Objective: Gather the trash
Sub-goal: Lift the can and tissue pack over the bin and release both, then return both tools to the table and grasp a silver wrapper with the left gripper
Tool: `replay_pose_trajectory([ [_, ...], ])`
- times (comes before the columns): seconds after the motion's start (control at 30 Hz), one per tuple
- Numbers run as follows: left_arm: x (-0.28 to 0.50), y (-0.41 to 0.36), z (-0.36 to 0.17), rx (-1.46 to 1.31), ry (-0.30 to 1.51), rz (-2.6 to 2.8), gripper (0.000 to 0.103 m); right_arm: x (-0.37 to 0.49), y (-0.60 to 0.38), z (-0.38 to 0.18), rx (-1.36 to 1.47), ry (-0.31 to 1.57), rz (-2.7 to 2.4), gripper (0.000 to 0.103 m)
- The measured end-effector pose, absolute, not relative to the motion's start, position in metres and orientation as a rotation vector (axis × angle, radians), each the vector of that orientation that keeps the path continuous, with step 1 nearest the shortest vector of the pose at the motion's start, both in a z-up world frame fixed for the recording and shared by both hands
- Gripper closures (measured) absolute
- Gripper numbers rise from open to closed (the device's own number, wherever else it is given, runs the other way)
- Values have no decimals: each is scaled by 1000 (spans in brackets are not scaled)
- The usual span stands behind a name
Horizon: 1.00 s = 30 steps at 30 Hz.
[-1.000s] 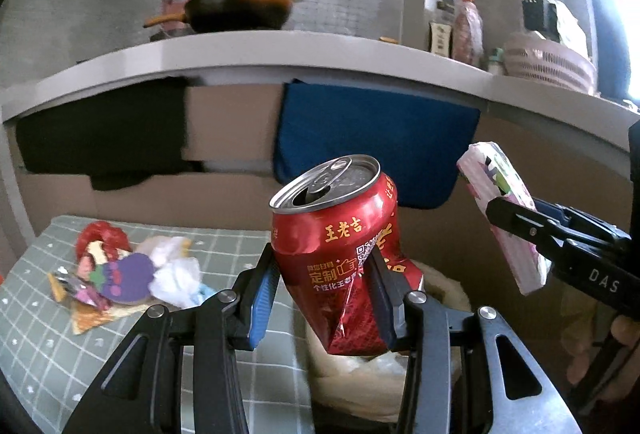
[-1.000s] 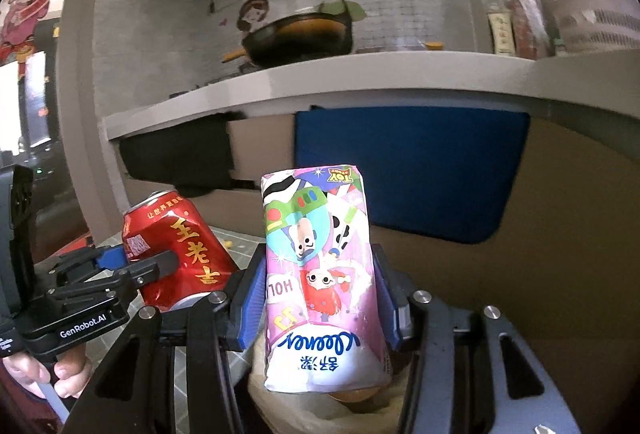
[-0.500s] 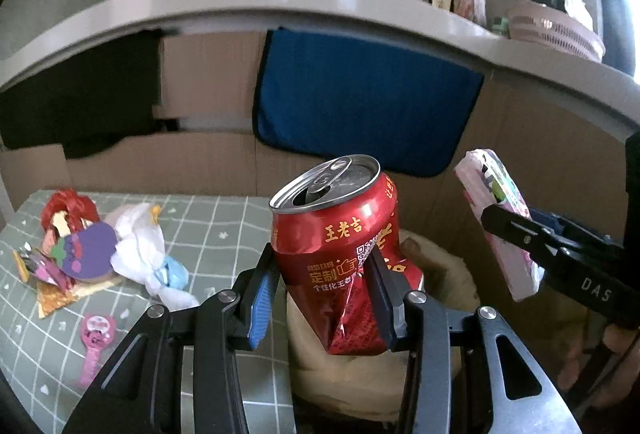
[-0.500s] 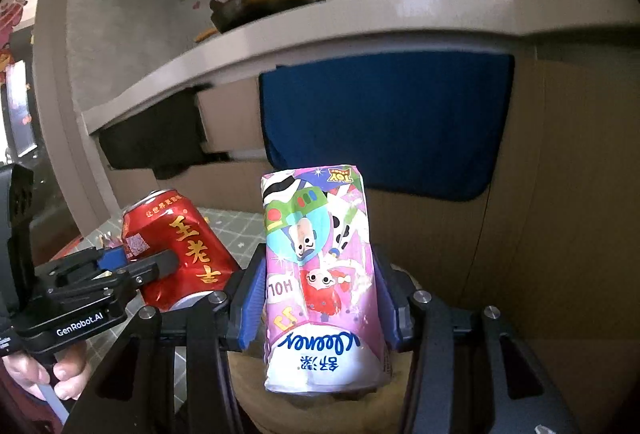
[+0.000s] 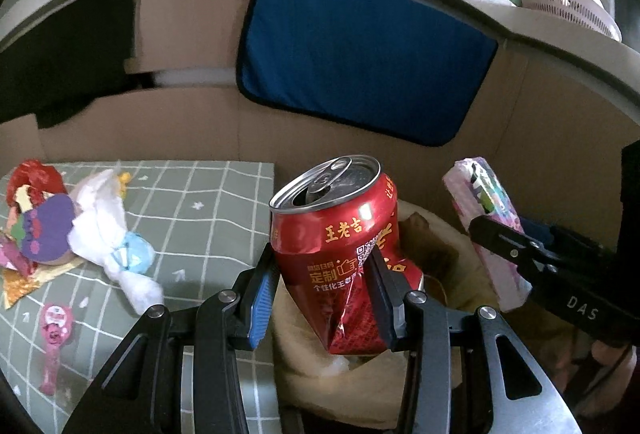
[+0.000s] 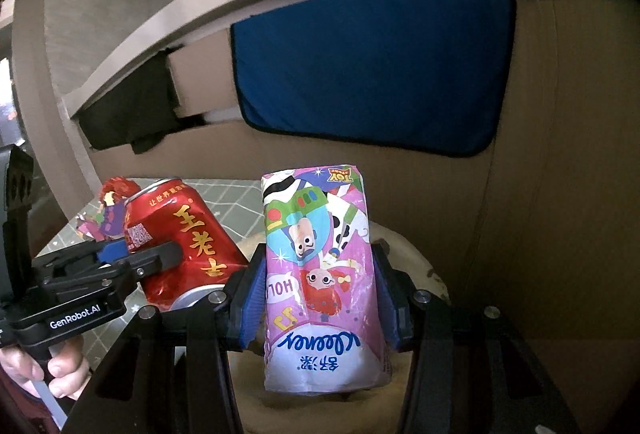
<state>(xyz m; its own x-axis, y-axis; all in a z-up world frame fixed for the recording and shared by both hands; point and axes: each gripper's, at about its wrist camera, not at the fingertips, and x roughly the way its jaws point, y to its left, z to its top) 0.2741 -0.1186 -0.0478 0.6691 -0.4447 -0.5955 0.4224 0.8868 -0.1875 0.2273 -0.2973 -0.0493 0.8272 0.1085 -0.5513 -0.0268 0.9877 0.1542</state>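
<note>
My left gripper (image 5: 320,298) is shut on a dented red drink can (image 5: 340,246), held upright with its open top showing. The can (image 6: 188,238) also appears at the left of the right wrist view. My right gripper (image 6: 320,302) is shut on a pink cartoon-printed tissue pack (image 6: 320,274), seen from the side (image 5: 486,222) in the left wrist view. Both hang above a cream-lined trash bin (image 5: 460,254) beside the table; the bin's rim (image 6: 404,250) shows behind the pack.
On the green checked tablecloth (image 5: 200,210) lie crumpled white tissue (image 5: 108,226), colourful wrappers (image 5: 36,230) and a small pink item (image 5: 54,330). A cardboard wall with a blue cloth (image 5: 360,54) stands behind. A hand (image 6: 44,366) grips the left tool.
Both grippers have sunk and tipped downward with their loads still held. The bin and tabletop now fill more of each view, and the upper shelf has slid toward the top edge.
</note>
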Motion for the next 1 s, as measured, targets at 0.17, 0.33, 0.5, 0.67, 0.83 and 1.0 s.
replay_pose_trajectory([
  [0.17,286,-117,-59,-99,741,-569,58,231,-302,-56,168,605,66,54],
  [0.33,290,-115,-66,-134,774,-606,52,235,-305,-64,184,618,59,48],
  [0.5,290,-110,-66,-173,774,-613,50,233,-307,-65,197,605,52,38],
  [0.67,283,-100,-62,-144,744,-576,50,230,-306,-63,181,587,32,37],
  [0.83,271,-79,-58,-130,715,-507,50,228,-299,-59,171,574,45,37],
  [1.0,249,-43,-41,-132,680,-429,50,224,-283,-51,130,540,56,37],
])
